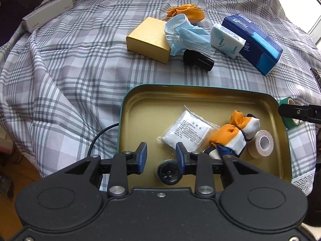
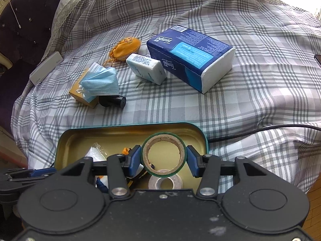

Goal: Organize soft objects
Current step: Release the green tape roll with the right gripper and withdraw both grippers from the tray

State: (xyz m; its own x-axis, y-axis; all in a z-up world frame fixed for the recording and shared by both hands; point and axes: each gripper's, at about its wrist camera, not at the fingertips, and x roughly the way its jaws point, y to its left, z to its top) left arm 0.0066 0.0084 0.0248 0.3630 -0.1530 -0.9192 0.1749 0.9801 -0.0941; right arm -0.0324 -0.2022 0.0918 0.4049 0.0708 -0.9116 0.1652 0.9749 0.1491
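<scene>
Both grippers point steeply down: the left gripper (image 1: 161, 153) stands parted and empty, the right gripper (image 2: 163, 157) is clamped.

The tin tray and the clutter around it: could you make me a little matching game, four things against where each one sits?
Things:
1. green tape roll
2. beige tape roll
3. blue face mask
4. small tissue pack

Places:
A. draped over the gold box
B. lying inside the tin tray
C. between the right gripper pads, above the tray
D. leaning against the big blue tissue pack

Pairs: 1-C, 2-B, 3-A, 4-D
</scene>
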